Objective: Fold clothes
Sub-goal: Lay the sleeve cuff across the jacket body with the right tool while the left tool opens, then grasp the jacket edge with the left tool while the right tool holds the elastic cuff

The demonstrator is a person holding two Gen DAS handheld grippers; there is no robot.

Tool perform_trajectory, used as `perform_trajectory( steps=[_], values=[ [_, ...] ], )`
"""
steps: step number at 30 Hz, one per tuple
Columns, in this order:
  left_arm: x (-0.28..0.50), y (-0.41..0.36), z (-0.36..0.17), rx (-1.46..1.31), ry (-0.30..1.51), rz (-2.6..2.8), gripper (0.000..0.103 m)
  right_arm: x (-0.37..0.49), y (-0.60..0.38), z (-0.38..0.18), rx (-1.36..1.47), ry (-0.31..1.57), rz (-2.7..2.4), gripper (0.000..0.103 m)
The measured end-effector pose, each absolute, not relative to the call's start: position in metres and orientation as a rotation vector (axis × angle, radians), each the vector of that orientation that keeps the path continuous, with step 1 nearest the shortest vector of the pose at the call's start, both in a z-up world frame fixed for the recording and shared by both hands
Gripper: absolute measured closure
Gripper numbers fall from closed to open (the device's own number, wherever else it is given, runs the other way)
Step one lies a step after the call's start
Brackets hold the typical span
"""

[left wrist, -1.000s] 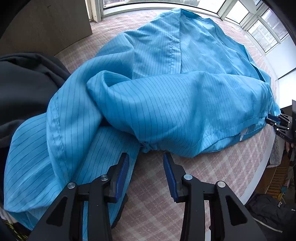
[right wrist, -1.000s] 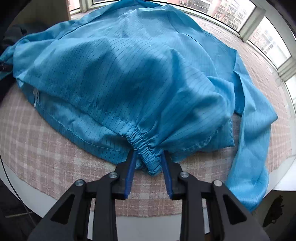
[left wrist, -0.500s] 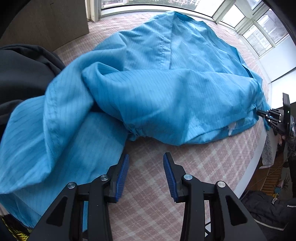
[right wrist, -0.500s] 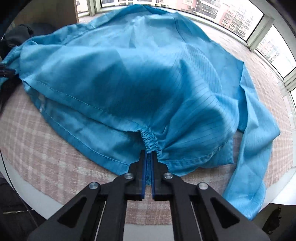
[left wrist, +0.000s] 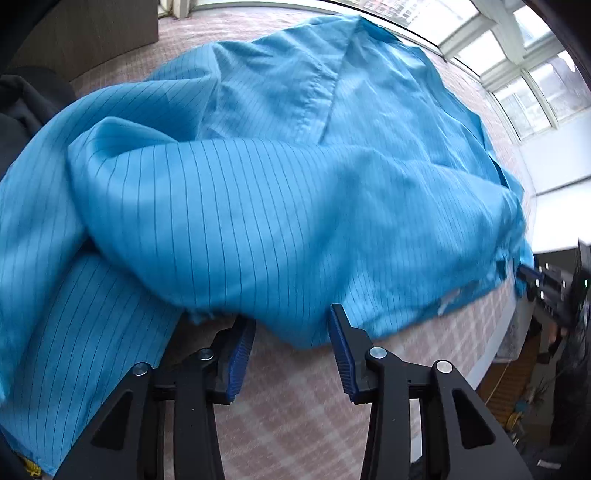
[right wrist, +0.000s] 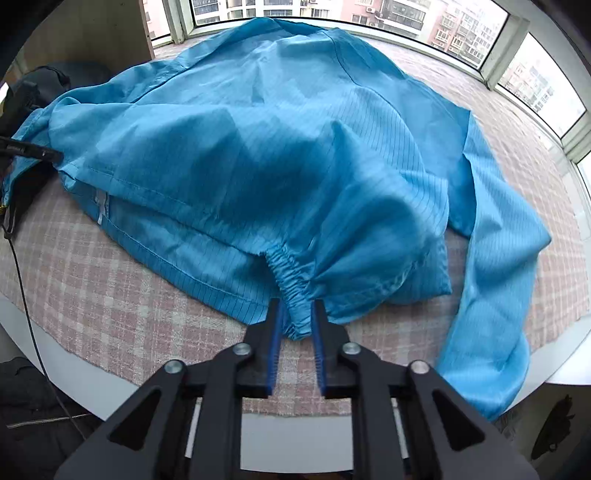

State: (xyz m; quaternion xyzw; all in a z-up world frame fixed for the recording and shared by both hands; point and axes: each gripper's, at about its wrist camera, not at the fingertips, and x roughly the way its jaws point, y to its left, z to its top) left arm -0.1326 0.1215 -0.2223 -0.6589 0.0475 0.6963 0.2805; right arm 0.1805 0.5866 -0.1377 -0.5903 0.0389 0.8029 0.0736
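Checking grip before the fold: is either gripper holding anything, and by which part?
Nothing looks clamped. The left gripper is open at the blue garment's edge. The right gripper's jaws stand apart around its elastic cuff, loosely at most.

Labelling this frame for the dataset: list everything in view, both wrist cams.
blue garment: 1, bright blue with thin dark stripes, spread and bunched over most of the table; one sleeve hangs over the table's right edge in the right wrist view
elastic cuff: 1, blue, gathered, at the garment's near edge, between the right gripper's pads
tablecloth: 1, pink and white check, under the garment
dark clothing: 1 pile, dark grey or black, far left of the table
windows: a row, white frames, behind the table
left gripper: 1, black with blue pads, jaws apart at the garment's near edge, gripping nothing
right gripper: 1, black with blue pads, jaws slightly apart around the cuff
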Motion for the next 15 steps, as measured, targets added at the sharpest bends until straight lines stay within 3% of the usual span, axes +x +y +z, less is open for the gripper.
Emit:
perform_trajectory(
  steps=[1, 2, 3, 5, 15],
  values=[
    [-0.136, 0.124, -0.226, -1.774, 0.135, 1.872, 0.077, 0.182, 0.586, -0.139, -1.772, 0.127, 2.414, 0.086],
    [-0.137, 0.126, -0.229, -1.78, 0.14, 1.861, 0.09, 0.183, 0.586, -0.139, -1.767, 0.132, 2.418, 0.085],
    [-0.138, 0.129, -0.232, -1.785, 0.145, 1.849, 0.094, 0.184, 0.585, -0.139, -1.764, 0.134, 2.426, 0.083],
    [-0.137, 0.132, -0.231, -1.77, 0.164, 1.85, 0.096, 0.186, 0.582, -0.141, -1.76, 0.132, 2.447, 0.077],
    [-0.137, 0.137, -0.213, -1.735, 0.218, 1.842, 0.099, 0.153, 0.564, -0.172, -1.796, -0.112, 2.361, 0.077]
  ],
)
